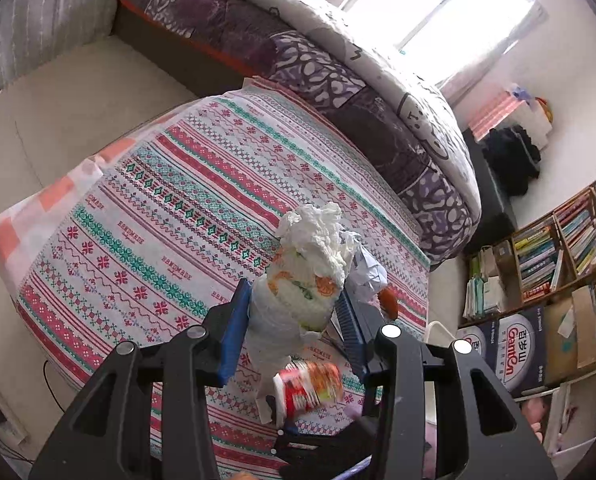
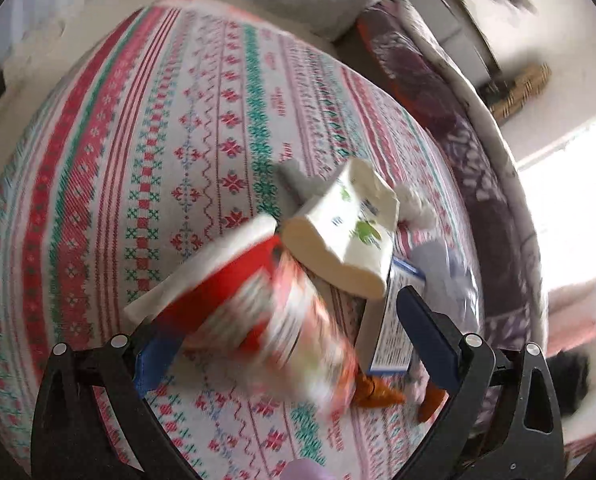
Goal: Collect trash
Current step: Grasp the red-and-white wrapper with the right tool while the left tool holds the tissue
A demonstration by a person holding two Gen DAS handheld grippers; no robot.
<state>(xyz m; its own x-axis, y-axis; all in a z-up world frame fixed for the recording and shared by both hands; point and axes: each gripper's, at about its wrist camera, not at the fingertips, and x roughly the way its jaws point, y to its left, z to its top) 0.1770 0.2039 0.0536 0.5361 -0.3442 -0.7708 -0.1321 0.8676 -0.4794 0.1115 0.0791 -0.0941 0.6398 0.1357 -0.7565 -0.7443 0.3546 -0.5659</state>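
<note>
In the left wrist view my left gripper (image 1: pixel 294 304) is shut on a white paper cup with orange and green print (image 1: pixel 298 300), stuffed with crumpled tissue (image 1: pixel 317 232), held above the patterned tablecloth (image 1: pixel 158 208). Below it a red noodle cup (image 1: pixel 307 386) is seen blurred. In the right wrist view my right gripper (image 2: pixel 282 312) stands open; the red noodle cup (image 2: pixel 266 308) is between its fingers, blurred and tilted, touching the left finger. Just beyond it is the white printed cup (image 2: pixel 341 232). Whether the noodle cup rests on the cloth I cannot tell.
A flat blue-and-white packet (image 2: pixel 393 320), orange peel pieces (image 2: pixel 377 392), and crumpled paper (image 1: pixel 365 268) lie on the cloth at the right. A bed with a purple quilt (image 1: pixel 337 76) borders the table. Bookshelves and a box (image 1: pixel 537 300) stand far right.
</note>
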